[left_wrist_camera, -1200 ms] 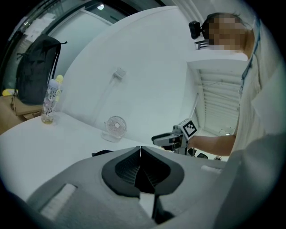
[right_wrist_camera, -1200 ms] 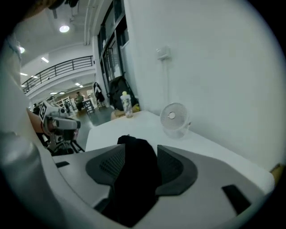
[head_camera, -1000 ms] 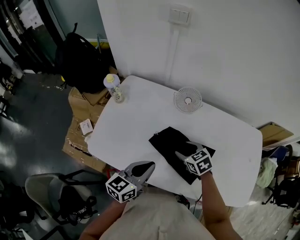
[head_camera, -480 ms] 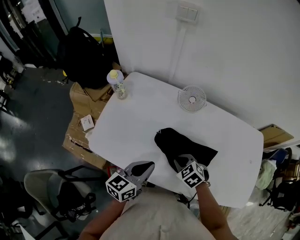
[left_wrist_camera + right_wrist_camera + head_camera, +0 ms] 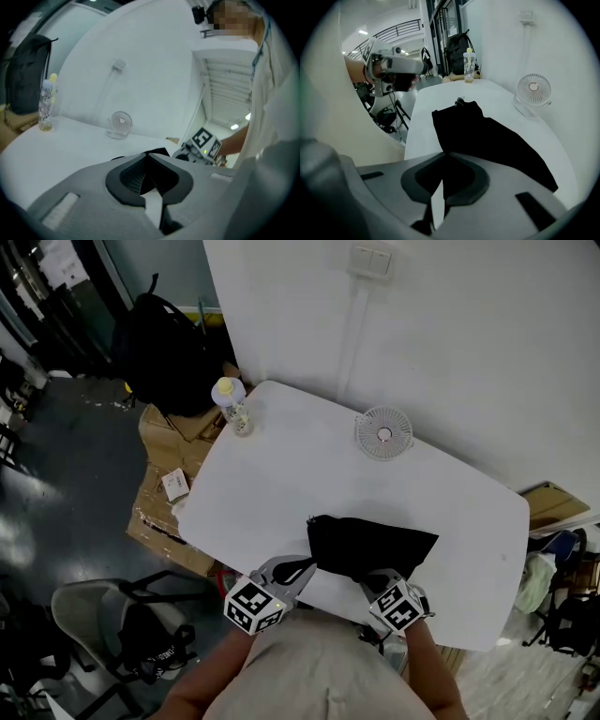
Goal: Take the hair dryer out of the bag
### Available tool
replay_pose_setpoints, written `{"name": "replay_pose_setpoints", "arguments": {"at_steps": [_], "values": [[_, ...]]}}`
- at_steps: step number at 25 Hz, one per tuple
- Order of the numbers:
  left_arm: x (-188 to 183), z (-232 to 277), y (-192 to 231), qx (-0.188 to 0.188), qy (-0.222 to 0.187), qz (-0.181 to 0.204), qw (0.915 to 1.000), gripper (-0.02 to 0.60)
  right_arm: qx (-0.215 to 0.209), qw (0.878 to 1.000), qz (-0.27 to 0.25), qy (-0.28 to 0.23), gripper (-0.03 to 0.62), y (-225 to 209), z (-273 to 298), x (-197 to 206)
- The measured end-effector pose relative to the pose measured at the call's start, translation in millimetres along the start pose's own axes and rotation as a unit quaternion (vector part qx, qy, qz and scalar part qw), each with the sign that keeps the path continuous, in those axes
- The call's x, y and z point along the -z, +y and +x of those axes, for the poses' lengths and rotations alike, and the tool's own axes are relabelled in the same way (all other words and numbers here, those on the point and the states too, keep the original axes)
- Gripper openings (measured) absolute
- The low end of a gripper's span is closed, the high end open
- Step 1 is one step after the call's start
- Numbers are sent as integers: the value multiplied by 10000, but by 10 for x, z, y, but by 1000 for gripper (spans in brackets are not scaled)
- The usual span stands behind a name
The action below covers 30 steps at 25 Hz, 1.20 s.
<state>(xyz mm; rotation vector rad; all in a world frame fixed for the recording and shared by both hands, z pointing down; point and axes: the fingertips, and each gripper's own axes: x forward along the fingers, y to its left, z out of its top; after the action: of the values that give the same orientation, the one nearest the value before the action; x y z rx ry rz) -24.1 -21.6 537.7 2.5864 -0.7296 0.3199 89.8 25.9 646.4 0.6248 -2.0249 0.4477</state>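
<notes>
Head view, lower centre: right gripper pinches the black bag by its near edge, likely to steady it; left gripper, jaws together and empty, sits beside; hair dryer unseen, presumably inside.

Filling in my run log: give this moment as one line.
left gripper shut | right gripper shut on black bag near edge | hair dryer not visible

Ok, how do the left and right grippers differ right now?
The right gripper is shut on the near edge of the black bag; the left gripper is shut on nothing, beside the bag's left end. The right gripper tilts steeply down; the left gripper lies nearer level. Both have jaws together at the near edge of the table.
</notes>
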Motion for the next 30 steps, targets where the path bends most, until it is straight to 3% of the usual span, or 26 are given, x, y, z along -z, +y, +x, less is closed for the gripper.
{"name": "replay_pose_setpoints", "arguments": {"at_steps": [2, 3, 6, 8, 9, 11, 13, 15, 30], "values": [[226, 126, 142, -122, 733, 937, 9928, 11, 9, 10000, 91, 1, 28, -27, -25, 60], [351, 202, 238, -174, 1169, 1469, 9821, 11, 16, 9999, 123, 1, 28, -37, -35, 82], [553, 435, 462, -78, 2141, 2796, 9359, 12, 30, 9998, 200, -19, 28, -47, -53, 121], [577, 589, 498, 229, 2476, 3392, 9073, 22, 37, 9997, 236, -34, 28, -56, -54, 124], [605, 656, 500, 399, 2645, 3629, 8926, 63, 35, 9997, 254, -40, 28, -60, -52, 121], [690, 756, 494, 670, 2965, 3989, 8651, 122, 25, 9996, 289, -50, 28, -61, -51, 108], [780, 816, 492, 828, 3233, 4208, 8435, 140, 15, 9994, 326, -65, 28, -70, -52, 94], [860, 851, 489, 919, 3447, 4281, 8303, 152, 10, 9993, 371, -84, 28, -90, -54, 98], [1090, 1021, 555, 1216, 4231, 4746, 7622, 207, -49, 9986, 510, -142, 28, -125, -61, 90]]}}
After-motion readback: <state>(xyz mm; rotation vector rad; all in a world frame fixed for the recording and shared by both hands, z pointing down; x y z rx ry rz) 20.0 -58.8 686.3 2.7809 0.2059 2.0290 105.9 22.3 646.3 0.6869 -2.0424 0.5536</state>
